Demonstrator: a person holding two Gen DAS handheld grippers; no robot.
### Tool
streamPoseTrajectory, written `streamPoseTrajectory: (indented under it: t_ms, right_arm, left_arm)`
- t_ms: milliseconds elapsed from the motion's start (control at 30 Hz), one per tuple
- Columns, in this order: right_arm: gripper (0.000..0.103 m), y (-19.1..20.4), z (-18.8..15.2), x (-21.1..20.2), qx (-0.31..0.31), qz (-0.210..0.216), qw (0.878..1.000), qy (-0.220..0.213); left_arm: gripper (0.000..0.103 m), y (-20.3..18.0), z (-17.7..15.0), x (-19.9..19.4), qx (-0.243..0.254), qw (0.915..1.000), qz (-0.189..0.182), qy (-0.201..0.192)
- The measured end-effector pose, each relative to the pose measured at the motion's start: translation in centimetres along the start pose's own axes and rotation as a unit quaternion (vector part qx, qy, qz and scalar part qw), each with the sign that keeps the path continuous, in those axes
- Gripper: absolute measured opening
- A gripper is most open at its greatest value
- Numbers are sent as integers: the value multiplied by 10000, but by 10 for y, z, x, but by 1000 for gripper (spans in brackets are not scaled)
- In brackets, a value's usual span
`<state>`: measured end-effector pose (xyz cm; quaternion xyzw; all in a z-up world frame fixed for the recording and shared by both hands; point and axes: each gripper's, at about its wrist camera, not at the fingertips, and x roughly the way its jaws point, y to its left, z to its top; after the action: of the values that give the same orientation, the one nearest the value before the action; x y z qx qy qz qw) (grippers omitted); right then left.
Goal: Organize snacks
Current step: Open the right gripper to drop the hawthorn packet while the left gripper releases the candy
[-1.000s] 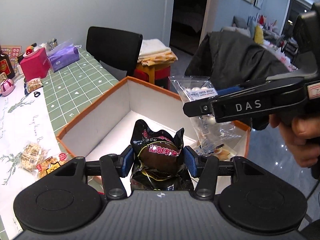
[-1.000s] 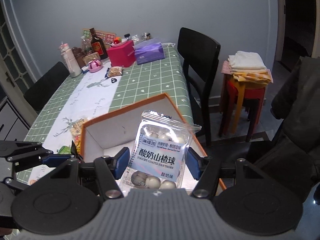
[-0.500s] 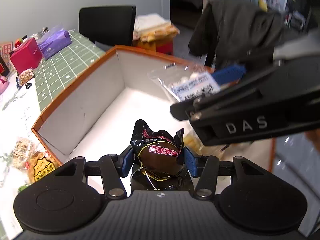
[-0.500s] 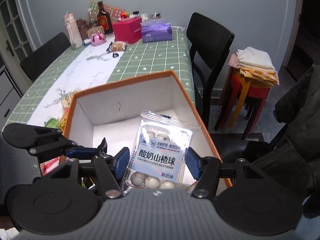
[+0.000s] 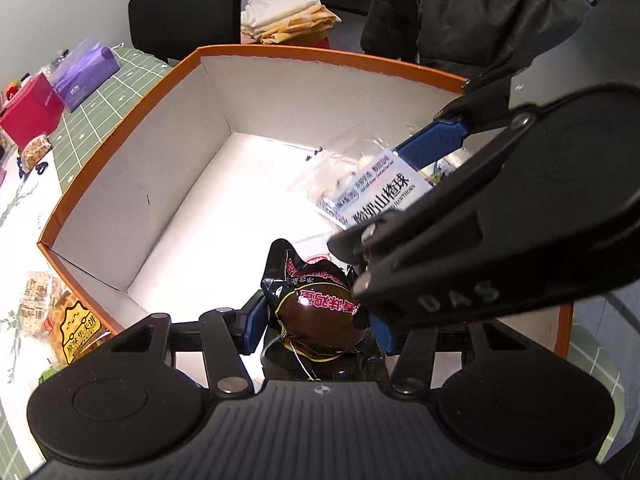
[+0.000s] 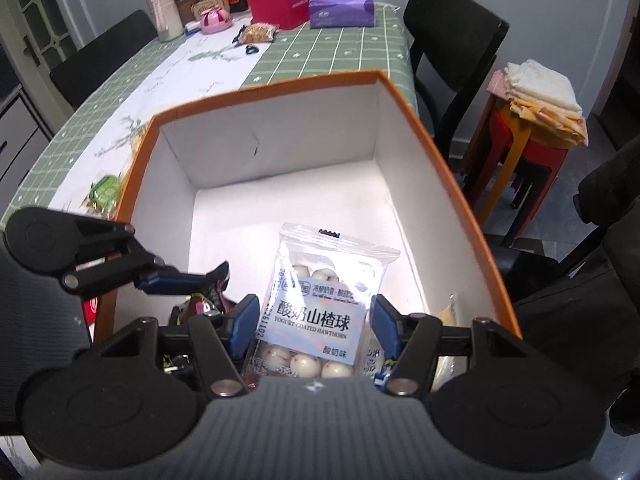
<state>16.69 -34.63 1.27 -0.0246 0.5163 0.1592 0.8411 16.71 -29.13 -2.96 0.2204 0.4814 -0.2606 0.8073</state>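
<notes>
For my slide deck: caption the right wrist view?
Right gripper lowers hawthorn packet into orange box.

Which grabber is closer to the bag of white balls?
Right. The right gripper holds the bag of white balls between its fingers. The left gripper, beside it over the orange box, holds a dark snack packet.

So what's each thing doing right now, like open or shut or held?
Left gripper: shut on the black snack packet, over the box.
Right gripper: shut on the hawthorn ball bag, over the box.
Orange box: open, no lid on, mostly bare inside.
Hawthorn ball bag: sealed, held upright.
Black snack packet: sealed, held.
</notes>
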Motion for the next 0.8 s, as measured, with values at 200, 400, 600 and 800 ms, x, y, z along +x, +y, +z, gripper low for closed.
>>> streamPoseTrajectory:
  t_ms: [200, 400, 600, 800]
  right_arm:
    - [60, -4, -2, 9, 31, 31, 9997, 240]
    - [62, -7, -2, 6, 123, 9, 9998, 134]
    - [63, -8, 1, -6, 297, 2, 9995, -111]
    - [63, -10, 1, -15, 436, -81, 9986, -274]
  left_arm:
    - [62, -6, -2, 4, 152, 9998, -25, 152]
    - [69, -2, 4, 0, 29, 10000, -3, 43]
    - [69, 5, 7, -14, -49, 9999, 53, -130]
    - [69, 14, 5, -25, -163, 9993, 83, -324]
